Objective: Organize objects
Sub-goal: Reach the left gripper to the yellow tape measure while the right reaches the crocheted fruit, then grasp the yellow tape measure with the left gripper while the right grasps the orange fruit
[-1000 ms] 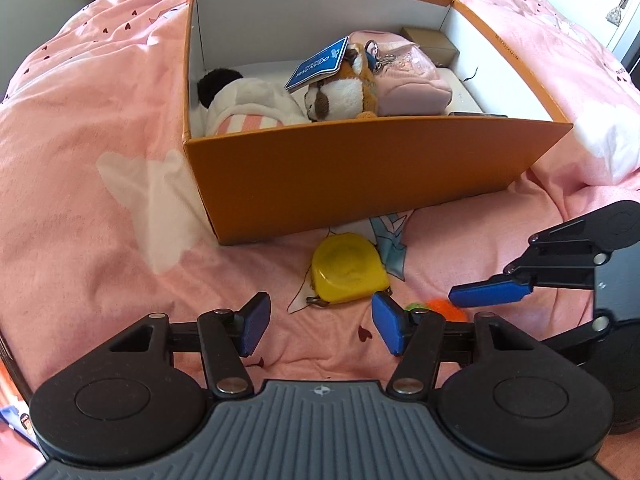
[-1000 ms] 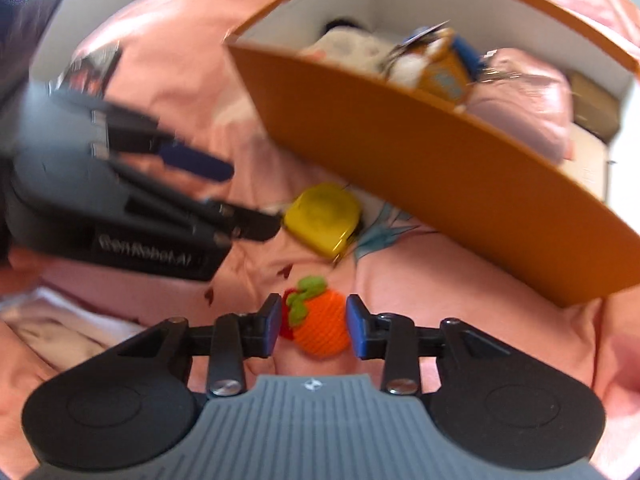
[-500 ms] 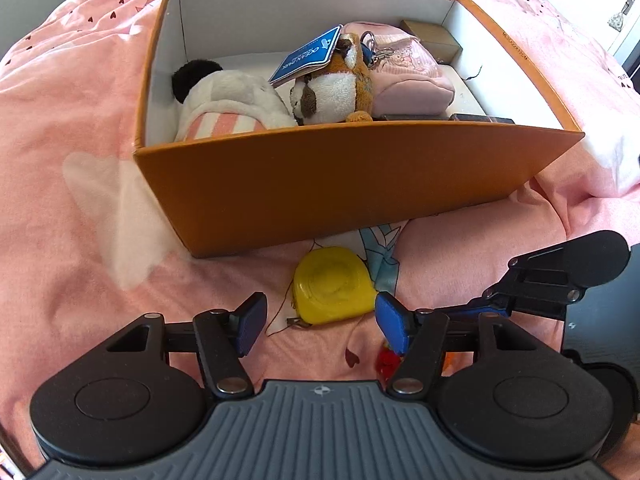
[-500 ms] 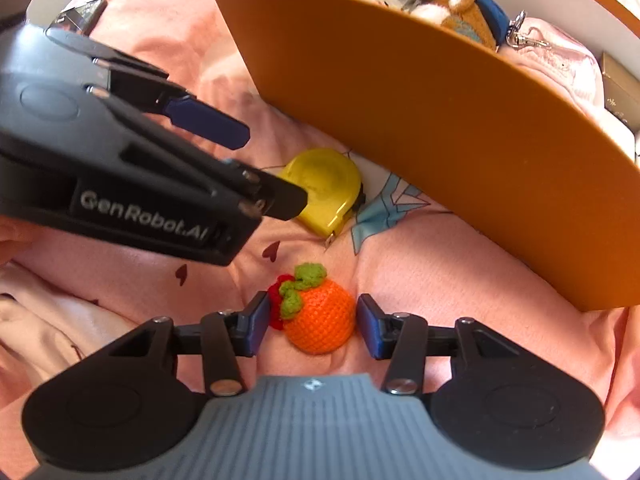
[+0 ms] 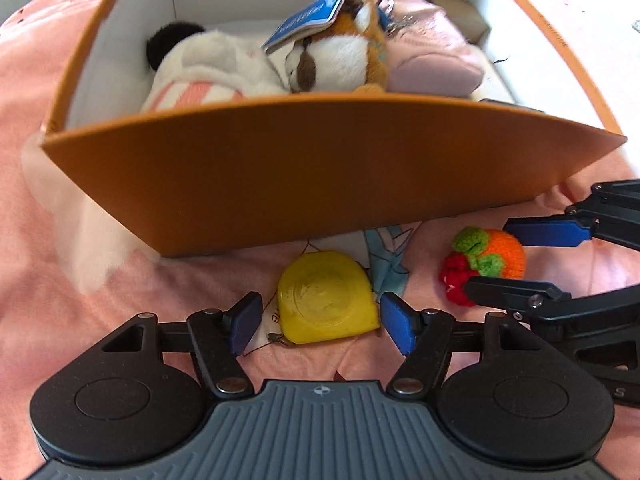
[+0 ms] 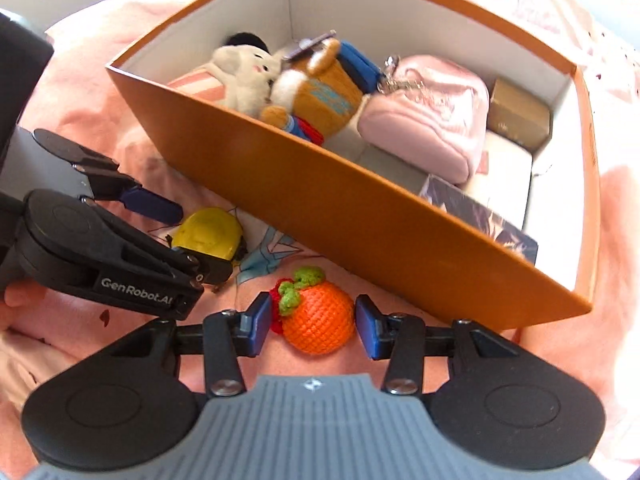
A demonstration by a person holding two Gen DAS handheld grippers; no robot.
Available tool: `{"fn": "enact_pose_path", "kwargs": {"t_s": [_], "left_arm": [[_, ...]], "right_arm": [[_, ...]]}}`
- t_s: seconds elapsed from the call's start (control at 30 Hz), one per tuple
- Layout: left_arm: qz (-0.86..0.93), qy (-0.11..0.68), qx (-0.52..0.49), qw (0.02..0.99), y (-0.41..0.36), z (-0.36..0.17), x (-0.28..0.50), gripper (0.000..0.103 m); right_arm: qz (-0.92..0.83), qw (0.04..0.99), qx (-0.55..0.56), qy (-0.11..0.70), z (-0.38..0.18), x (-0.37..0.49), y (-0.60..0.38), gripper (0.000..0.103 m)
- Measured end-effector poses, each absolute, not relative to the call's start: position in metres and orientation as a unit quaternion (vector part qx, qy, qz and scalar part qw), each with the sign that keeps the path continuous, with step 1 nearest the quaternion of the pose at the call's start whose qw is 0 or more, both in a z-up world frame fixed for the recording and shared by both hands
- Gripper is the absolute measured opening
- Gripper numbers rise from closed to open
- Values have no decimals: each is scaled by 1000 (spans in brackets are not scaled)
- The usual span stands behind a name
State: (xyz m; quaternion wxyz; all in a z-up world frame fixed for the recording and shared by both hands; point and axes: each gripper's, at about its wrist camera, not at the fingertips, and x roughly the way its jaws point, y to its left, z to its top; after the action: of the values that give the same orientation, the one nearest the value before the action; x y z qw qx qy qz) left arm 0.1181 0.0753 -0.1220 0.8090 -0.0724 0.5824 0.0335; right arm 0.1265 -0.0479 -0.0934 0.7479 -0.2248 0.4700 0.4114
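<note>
Left tool (image 5: 320,322) wide around tape measure (image 5: 326,296), seemingly untouched.

An orange box (image 5: 320,176) with white inside sits on pink bedding (image 5: 60,280). The tape measure (image 5: 328,298) is yellow; the crocheted fruit (image 6: 320,316) is orange with green leaves and a red bit.

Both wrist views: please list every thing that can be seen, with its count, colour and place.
box: 1, orange, white inside, on the bedsheet
bedsheet: 1, pink, under everything
tape measure: 1, yellow, on the sheet before the box, between the left jaws
crochet orange: 1, orange with green leaves, between the right jaws
plush toys: 2, white and brown, inside the box
pouch: 1, pink, inside the box
small carton: 1, gold-brown, box corner
left gripper: open
right gripper: open
</note>
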Motion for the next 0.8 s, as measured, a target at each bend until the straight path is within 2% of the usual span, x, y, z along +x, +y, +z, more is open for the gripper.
{"fn": "enact_pose_path", "kwargs": {"t_s": [0.3, 0.5, 0.8], "left_arm": [[41, 594, -74, 800, 76, -132, 123, 76], [33, 593, -80, 801, 76, -131, 119, 63], [33, 570, -89, 816, 79, -116, 98, 63]], "right_arm": [[410, 749, -205, 478, -102, 135, -48, 48], [410, 751, -204, 475, -98, 131, -49, 48], [410, 759, -208, 461, -95, 121, -51, 48]]}}
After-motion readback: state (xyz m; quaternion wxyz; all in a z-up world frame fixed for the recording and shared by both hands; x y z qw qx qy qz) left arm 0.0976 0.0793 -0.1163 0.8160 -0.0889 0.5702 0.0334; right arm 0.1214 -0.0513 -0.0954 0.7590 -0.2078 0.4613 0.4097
